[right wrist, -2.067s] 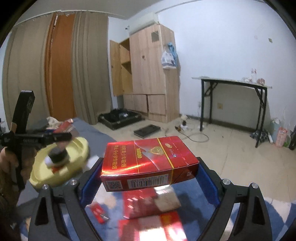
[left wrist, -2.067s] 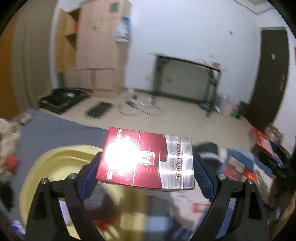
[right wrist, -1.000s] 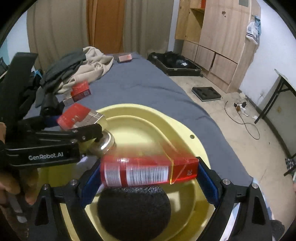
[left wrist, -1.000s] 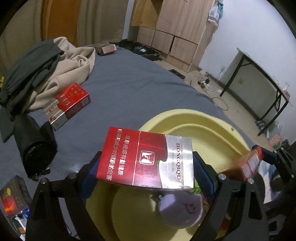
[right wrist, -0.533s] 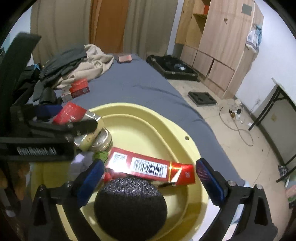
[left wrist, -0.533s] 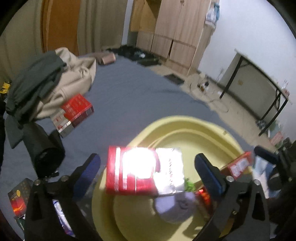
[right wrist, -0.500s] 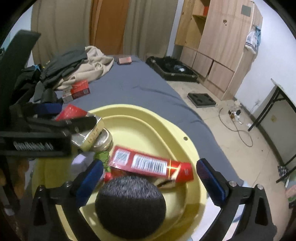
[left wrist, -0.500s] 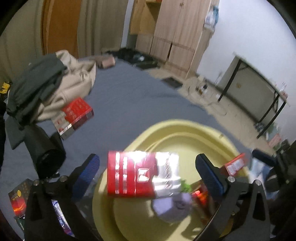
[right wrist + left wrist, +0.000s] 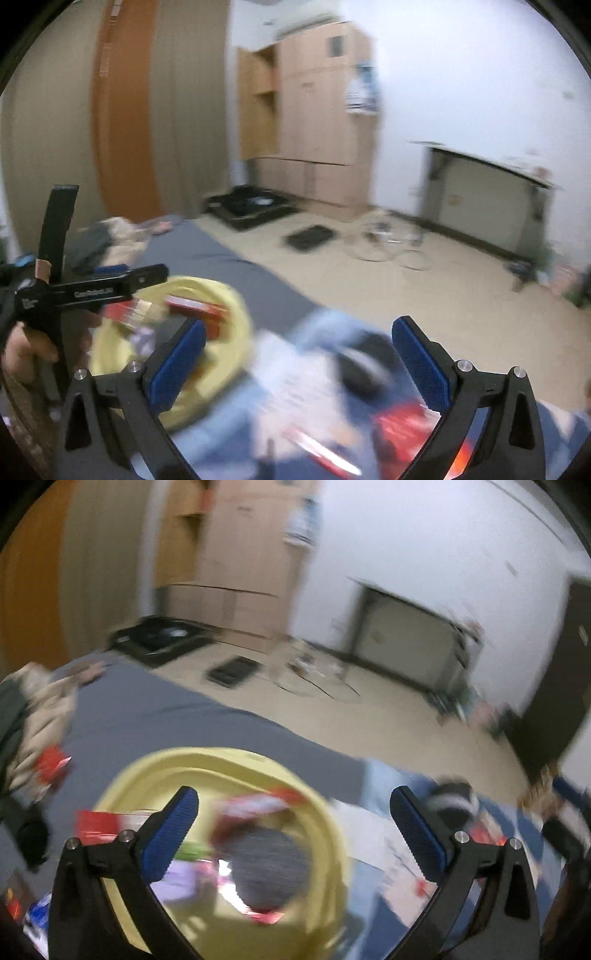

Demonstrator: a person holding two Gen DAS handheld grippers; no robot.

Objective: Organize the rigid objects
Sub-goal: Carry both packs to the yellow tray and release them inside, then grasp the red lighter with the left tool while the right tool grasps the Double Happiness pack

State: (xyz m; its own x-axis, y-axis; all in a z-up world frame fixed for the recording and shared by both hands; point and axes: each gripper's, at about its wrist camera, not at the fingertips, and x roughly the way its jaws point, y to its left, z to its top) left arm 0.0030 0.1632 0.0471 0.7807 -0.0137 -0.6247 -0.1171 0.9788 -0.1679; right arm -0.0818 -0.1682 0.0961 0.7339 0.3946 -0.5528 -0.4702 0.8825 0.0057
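The red boxes point(image 9: 258, 805) lie in the yellow tub point(image 9: 332, 834) on the grey bed point(image 9: 177, 720), next to a dark round thing point(image 9: 269, 871). The left tool point(image 9: 291, 830) and the right tool point(image 9: 295, 358) are both wide apart, with nothing in them.

Yellow basin point(image 9: 325, 834); red boxes point(image 9: 255, 805), grey bedcover point(image 9: 177, 720); blue-padded black tongs point(image 9: 291, 829)
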